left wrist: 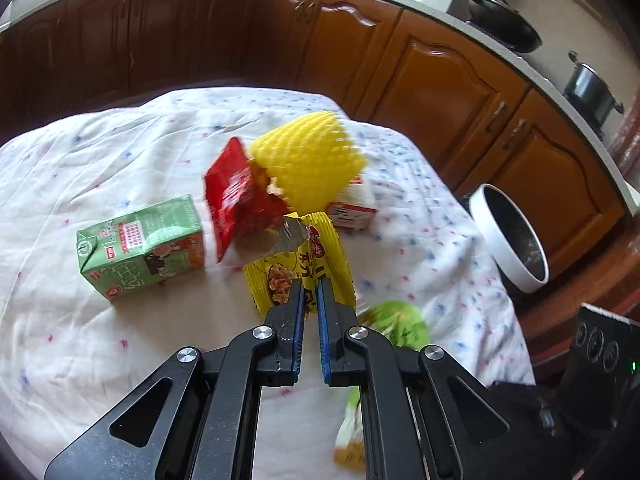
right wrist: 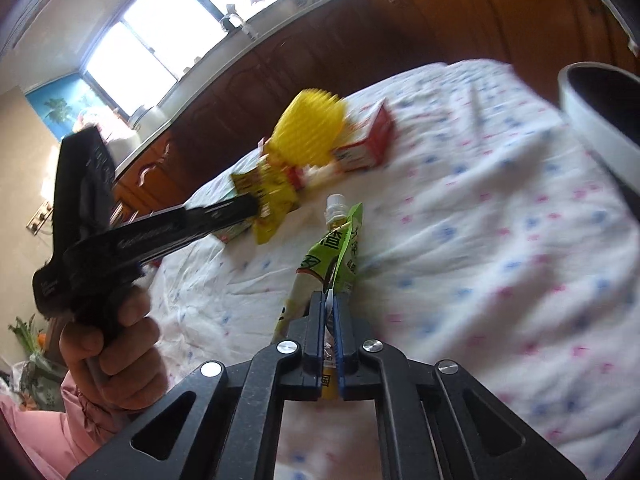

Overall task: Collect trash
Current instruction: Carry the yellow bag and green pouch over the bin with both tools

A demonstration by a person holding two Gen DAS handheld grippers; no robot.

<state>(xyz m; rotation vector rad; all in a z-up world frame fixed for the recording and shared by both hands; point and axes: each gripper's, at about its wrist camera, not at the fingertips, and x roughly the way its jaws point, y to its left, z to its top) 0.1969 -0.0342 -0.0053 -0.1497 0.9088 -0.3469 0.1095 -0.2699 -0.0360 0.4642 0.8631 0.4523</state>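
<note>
My left gripper [left wrist: 309,284] is shut on a yellow snack wrapper [left wrist: 296,264] and holds it above the table. My right gripper [right wrist: 329,300] is shut on a green spouted pouch [right wrist: 334,252], which also shows in the left wrist view [left wrist: 396,320]. On the flowered tablecloth [left wrist: 100,360] lie a green drink carton [left wrist: 144,244], a red wrapper [left wrist: 236,200], a yellow foam fruit net [left wrist: 308,156] and a small red and white box [left wrist: 352,204]. The left gripper [right wrist: 256,204] also appears in the right wrist view with the wrapper.
A white round bin with a dark inside [left wrist: 508,236] stands off the table's right edge; it shows in the right wrist view [right wrist: 600,120] too. Brown kitchen cabinets [left wrist: 440,92] run behind the table. A black device [left wrist: 600,344] sits at lower right.
</note>
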